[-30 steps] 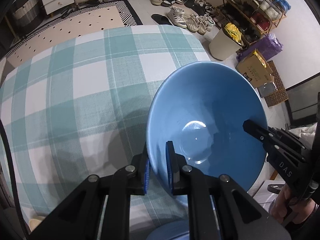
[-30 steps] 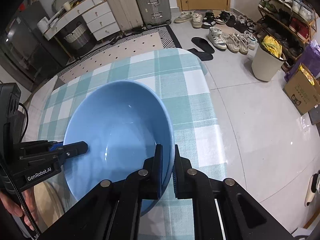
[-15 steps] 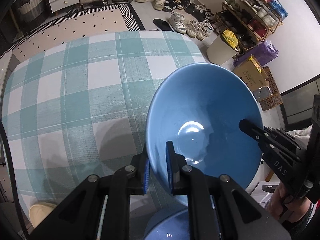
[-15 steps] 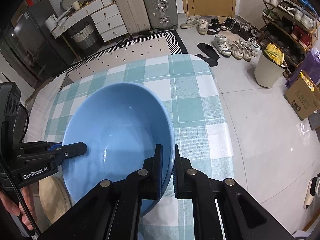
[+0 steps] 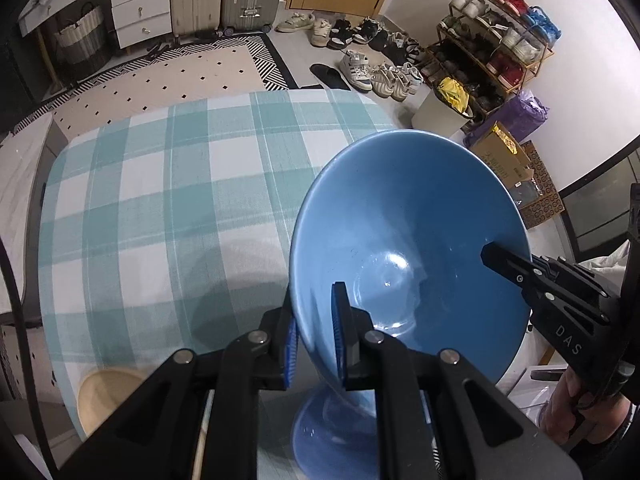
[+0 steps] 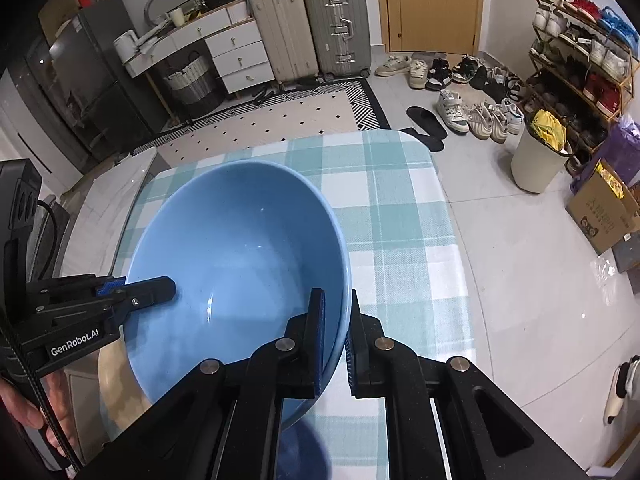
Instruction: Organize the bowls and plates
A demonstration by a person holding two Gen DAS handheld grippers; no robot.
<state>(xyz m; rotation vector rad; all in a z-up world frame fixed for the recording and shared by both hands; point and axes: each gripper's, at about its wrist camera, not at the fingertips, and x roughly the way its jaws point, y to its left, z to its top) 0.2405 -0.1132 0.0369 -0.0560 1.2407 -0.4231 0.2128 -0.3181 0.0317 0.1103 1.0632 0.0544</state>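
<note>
Two wrist cameras, both close above one bowl.
Each looked steeply down along its own fingers at the blue bowl [image 5: 408, 248], from opposite rims; both shared the checked table [image 6: 404, 216] and the far shoe rack [image 6: 580, 52].

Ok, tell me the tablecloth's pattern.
Teal-and-white check on the tablecloth, clearest in the left wrist view.

Glossy blue bowl [image 5: 404, 240], tilted, aloft
</note>
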